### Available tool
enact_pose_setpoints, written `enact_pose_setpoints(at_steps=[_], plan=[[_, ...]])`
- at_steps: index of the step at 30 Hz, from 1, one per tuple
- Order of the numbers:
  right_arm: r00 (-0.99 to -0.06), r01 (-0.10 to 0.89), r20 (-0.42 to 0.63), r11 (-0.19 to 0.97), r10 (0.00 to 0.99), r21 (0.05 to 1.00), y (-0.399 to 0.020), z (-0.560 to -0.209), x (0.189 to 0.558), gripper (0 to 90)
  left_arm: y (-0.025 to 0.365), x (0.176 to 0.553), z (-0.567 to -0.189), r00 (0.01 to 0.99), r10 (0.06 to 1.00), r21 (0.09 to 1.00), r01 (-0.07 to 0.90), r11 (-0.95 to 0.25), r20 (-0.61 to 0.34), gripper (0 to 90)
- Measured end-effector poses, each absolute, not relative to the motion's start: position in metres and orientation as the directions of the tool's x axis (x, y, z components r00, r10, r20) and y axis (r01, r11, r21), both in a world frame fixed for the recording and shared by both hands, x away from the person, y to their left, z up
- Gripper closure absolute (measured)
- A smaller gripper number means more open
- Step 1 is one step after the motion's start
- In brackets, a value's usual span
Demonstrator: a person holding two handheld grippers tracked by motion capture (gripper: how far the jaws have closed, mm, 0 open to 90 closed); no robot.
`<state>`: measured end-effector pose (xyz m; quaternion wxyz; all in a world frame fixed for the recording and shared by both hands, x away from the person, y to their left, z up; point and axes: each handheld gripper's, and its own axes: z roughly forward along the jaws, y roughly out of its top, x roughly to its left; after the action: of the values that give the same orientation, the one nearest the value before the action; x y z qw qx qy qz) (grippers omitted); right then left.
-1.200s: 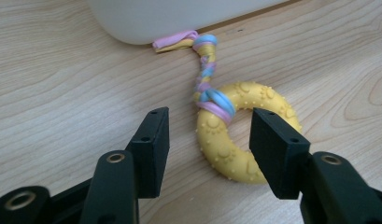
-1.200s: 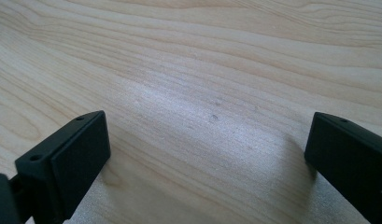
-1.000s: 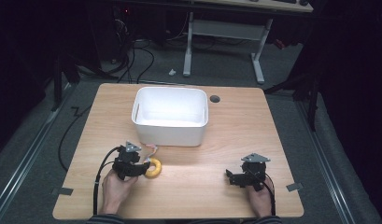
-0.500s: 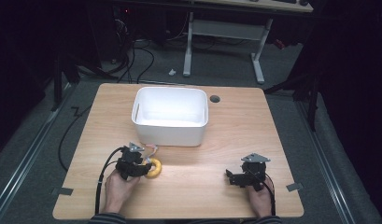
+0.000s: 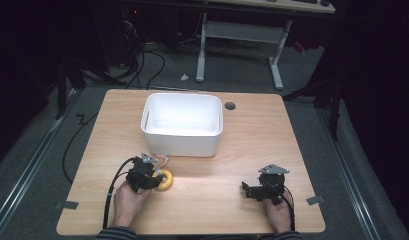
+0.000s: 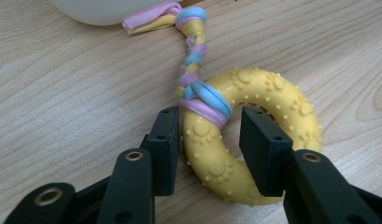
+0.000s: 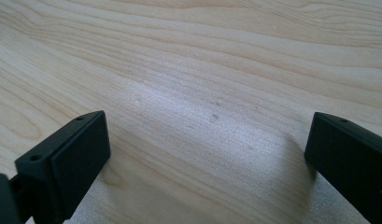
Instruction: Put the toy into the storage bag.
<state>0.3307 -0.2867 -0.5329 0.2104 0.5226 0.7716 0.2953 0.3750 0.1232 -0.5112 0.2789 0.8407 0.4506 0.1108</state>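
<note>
On the desk (image 5: 292, 130), white bin (image 5: 182, 123) stands empty at centre. Yellow ring toy (image 6: 247, 135) with braided rope (image 6: 194, 51) lies just before it. Left gripper (image 6: 211, 149) jaws have just been closing around the ring, not yet clamped. Right gripper (image 5: 248, 190) jaws gape, idle. Lift and binning likely remain.

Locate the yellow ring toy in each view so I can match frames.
High view: yellow ring toy lower left, at the left hand-held gripper, before the white bin.
Left gripper view: centre, between the jaws.
Right gripper view: bare wooden table.
Shared landmark: the table.
</note>
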Motion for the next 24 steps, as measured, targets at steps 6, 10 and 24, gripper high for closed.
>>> enact_pose_setpoints(at_steps=[6,10,24], plan=[[-0.365,0.682,-0.016,0.279,0.931,0.676,-0.2867,-0.5329,0.3307,0.0,0.121,0.3751,-0.5113,0.571,0.82,0.57,0.688,-0.45,-0.041,63.1],[-0.365,0.682,-0.016,0.279,0.931,0.676,-0.2866,-0.5329,0.3307,0.0,0.1214,0.3756,-0.511,0.572,0.819,0.568,0.689,-0.45,-0.045,64.1],[-0.365,0.682,-0.016,0.279,0.931,0.676,-0.2867,-0.5329,0.3307,0.0,0.1219,0.374,-0.507,0.573,0.819,0.558,0.692,-0.457,-0.04,65.8]])
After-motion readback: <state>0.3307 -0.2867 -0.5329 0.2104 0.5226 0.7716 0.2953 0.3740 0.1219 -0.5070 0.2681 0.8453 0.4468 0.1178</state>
